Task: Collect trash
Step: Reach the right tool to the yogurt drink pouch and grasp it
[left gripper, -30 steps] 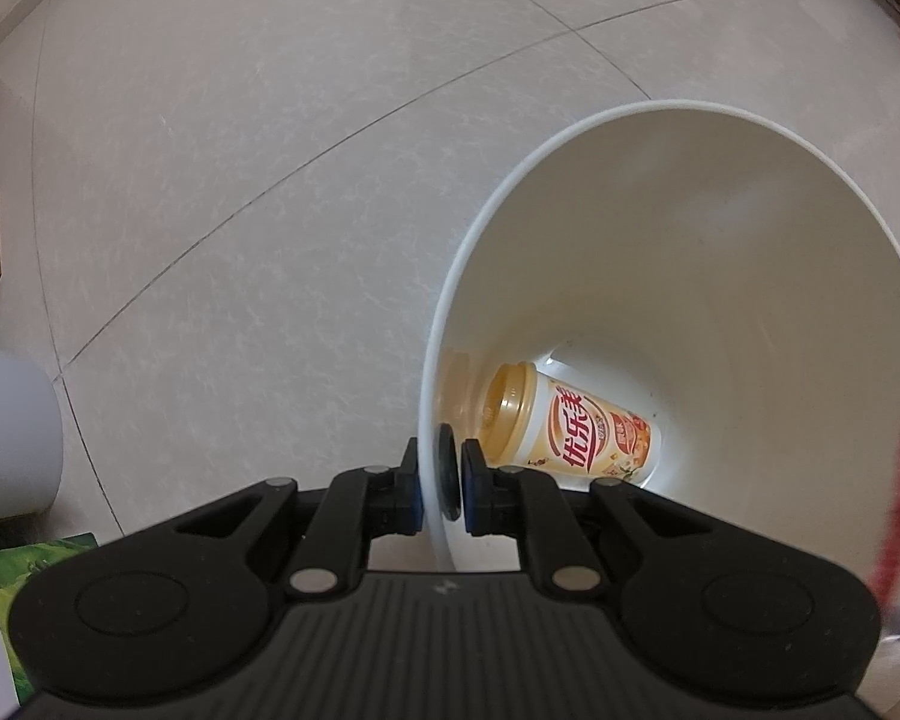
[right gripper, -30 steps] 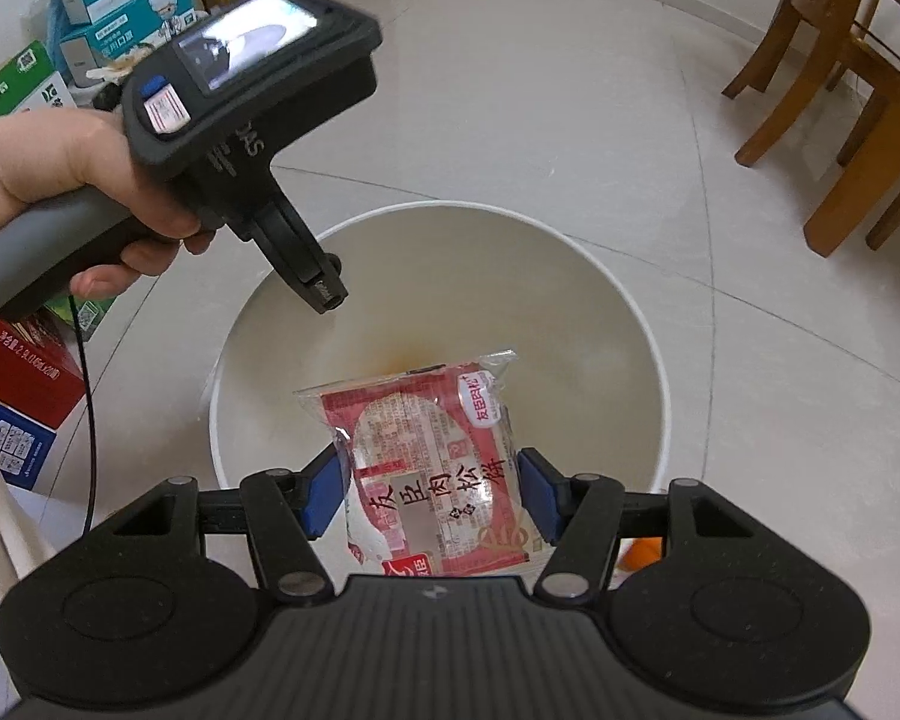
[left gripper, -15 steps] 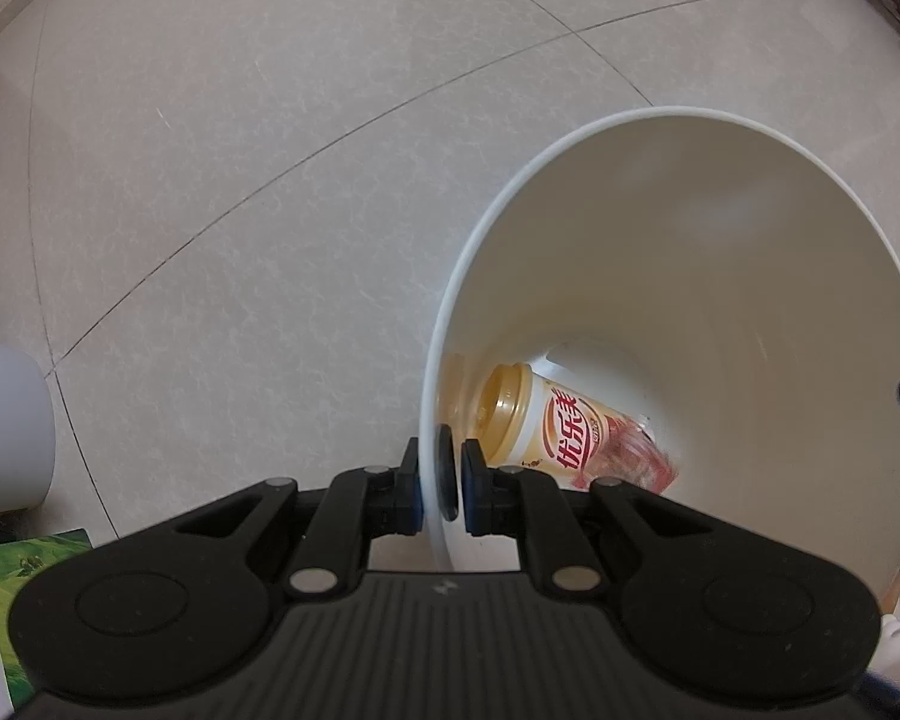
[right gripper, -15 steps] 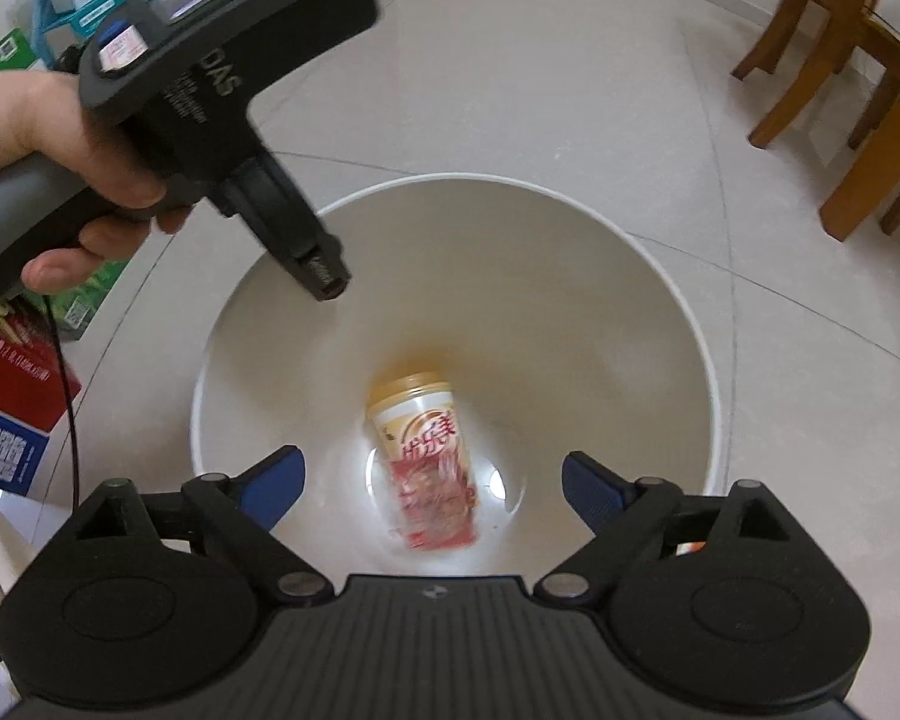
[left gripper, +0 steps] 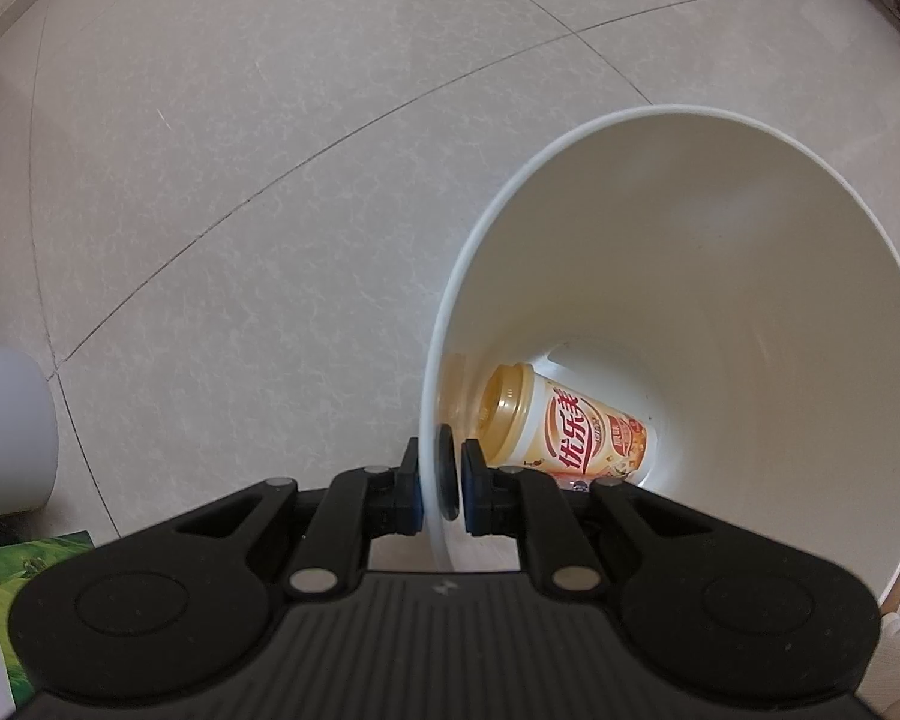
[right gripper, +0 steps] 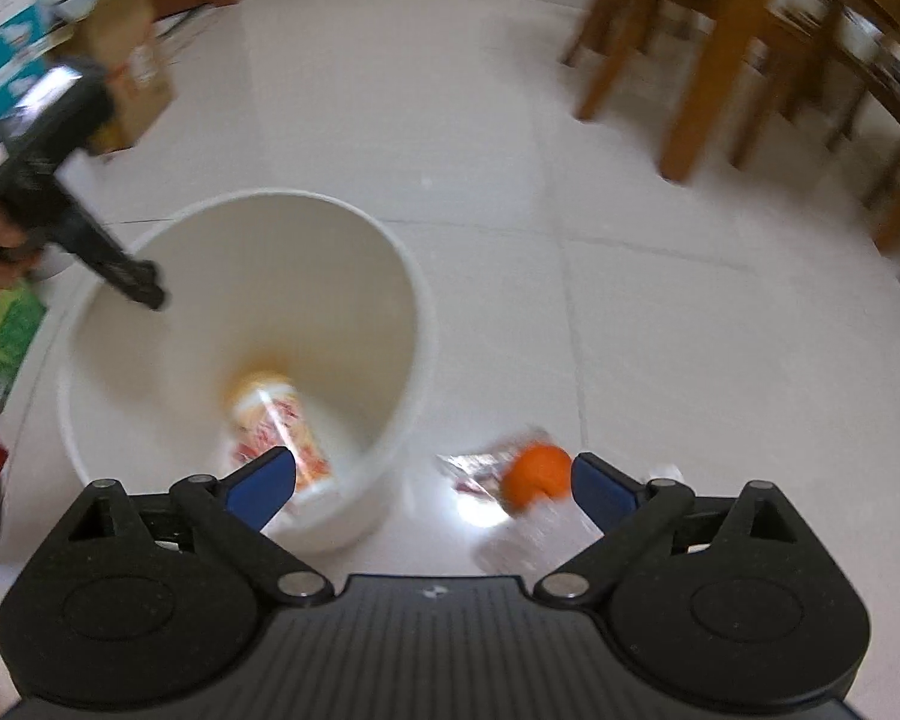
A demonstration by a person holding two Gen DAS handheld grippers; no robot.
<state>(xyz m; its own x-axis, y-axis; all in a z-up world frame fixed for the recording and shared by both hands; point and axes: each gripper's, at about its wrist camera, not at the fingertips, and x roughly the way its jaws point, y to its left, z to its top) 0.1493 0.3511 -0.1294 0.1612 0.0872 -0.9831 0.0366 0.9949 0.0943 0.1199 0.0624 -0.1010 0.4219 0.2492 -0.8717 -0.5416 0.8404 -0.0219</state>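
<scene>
Trash lies blurred on the floor (right gripper: 660, 300) between the wide-open right tongs (right gripper: 432, 483): an orange ball (right gripper: 537, 474), a wrapper (right gripper: 480, 471). Left tongs (left gripper: 440, 495) pinch the white bin (left gripper: 720, 276) rim; inside, a cup (left gripper: 570, 432) partly hides a red packet.

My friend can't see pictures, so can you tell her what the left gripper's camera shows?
The left gripper is pinching the rim of a white bucket, its jaws closed on the near edge. Deep inside the bucket lies a milk tea cup on its side, with a tan lid and red writing. Pale floor tiles fill the rest of the view.
</scene>
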